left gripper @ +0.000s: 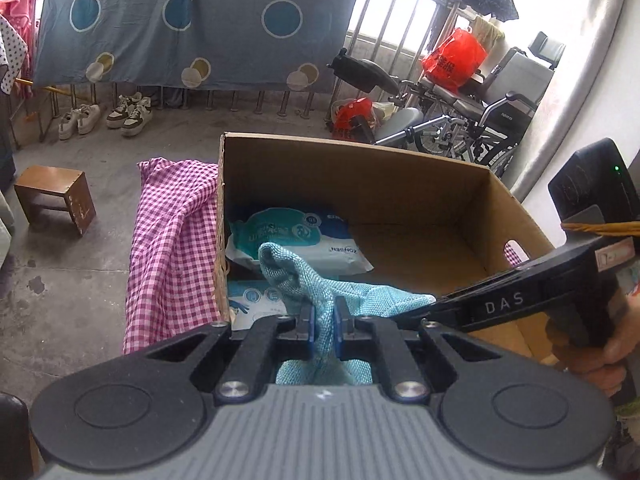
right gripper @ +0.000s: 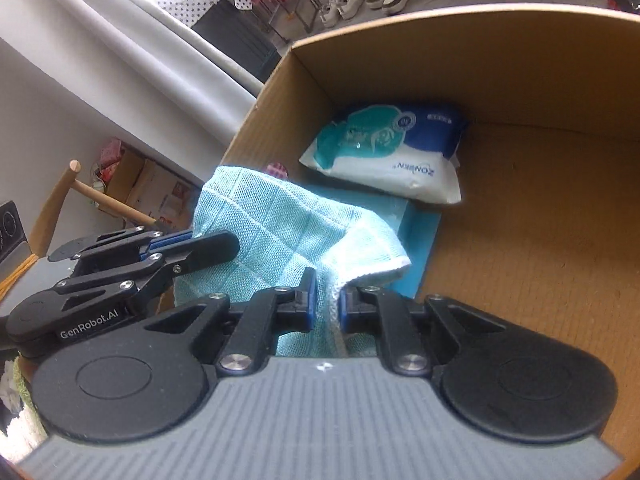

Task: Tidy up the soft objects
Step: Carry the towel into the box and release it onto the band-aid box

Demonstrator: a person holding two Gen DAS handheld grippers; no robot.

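You are pinching the teal cloth (left gripper: 320,300) with both tools at once: the left gripper (left gripper: 323,320) has its blue fingers (left gripper: 307,326) drawn narrow onto a bunched fold, and the right gripper (right gripper: 327,306) is clamping another edge of the same cloth just as tightly. Between the two grips the fabric is sagging in a loose drape over the near rim of the cardboard box (left gripper: 360,168), so it is hanging above the opening and not yet lying inside. Just beyond it, down in the box, a flat blue packet (right gripper: 416,240) is lying on the bottom, and a pack of wet wipes (right gripper: 392,152) is resting partly on top of it against the far corner. So part of the sorting looks done, with two items already stowed; the wider bare half of the box floor is waiting. Lowering and letting go of the cloth is what seems left here. Outside the box, a pink checked cloth (left gripper: 172,240) is hanging down beside its left wall, possibly still to be put away.
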